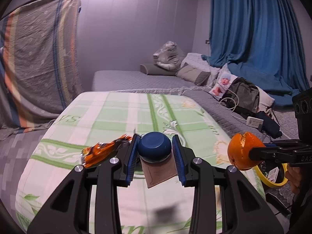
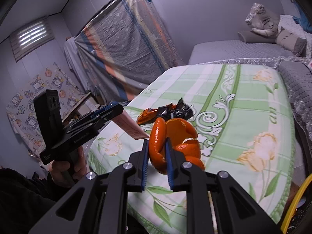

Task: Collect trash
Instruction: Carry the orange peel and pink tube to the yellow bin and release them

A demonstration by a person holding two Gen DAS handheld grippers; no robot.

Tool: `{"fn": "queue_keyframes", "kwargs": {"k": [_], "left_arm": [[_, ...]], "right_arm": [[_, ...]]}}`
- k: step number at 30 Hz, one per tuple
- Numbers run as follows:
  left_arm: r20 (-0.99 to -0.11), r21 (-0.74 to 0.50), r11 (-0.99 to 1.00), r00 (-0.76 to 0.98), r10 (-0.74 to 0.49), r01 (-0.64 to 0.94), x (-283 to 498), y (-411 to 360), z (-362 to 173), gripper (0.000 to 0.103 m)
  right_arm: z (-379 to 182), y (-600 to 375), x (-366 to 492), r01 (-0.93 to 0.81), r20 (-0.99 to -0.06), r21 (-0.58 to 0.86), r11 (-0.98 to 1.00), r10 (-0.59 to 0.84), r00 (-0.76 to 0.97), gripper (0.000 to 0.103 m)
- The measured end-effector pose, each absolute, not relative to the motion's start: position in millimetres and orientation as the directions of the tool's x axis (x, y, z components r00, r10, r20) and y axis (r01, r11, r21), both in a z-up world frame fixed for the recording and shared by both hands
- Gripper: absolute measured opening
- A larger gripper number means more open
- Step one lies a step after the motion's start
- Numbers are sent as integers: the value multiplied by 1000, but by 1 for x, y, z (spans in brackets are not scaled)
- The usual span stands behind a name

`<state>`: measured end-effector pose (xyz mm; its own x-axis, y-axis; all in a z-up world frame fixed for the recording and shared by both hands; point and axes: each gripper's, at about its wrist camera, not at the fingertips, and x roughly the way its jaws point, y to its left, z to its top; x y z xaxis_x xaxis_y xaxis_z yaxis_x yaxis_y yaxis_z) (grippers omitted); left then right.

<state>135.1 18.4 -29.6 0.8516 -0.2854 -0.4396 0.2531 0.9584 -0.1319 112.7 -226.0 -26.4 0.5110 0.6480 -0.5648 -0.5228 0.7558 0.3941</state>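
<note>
The orange peel (image 2: 176, 142) is pinched between the blue pads of the right gripper (image 2: 157, 157), its curled strips bulging out above and to the right of the jaws; from the left wrist view the same peel (image 1: 244, 151) shows as a rounded, split shell held up in the air off the right edge of the mattress (image 1: 109, 115); the left gripper (image 1: 155, 157) is closed on a small pinkish carton with a dark blue domed cap (image 1: 155, 146), the cap sitting between the pads and the flat carton body (image 1: 159, 172) sloping down towards the camera; in the right wrist view that carton (image 2: 128, 126) juts out of the left gripper (image 2: 109, 110) as a pale pink slab, raised above the bedding. Just left of the left gripper's fingers lies a crumpled orange snack wrapper (image 1: 101, 152) on the green-and-white floral sheet; from the other side the wrapper (image 2: 165, 113) looks orange at one end and black at the other, though it may be two pieces lying together. At the right edge a yellow rim (image 1: 273, 179) curves below the right gripper, perhaps a bin; beyond the mattress sit a grey bed (image 1: 132, 80) with pillows, a blue curtain (image 1: 253, 29), and a cloth-draped cabinet (image 1: 39, 58).
</note>
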Motion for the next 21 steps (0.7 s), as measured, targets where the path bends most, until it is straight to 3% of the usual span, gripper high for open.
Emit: {"fn": "queue_keyframes", "kwargs": {"k": [21], "left_arm": [[-376,-81,797,723,-580,598,163,-150,11,33]], "right_arm": [[9,-389,80,-166,-465,359,919,330,821,15]]}}
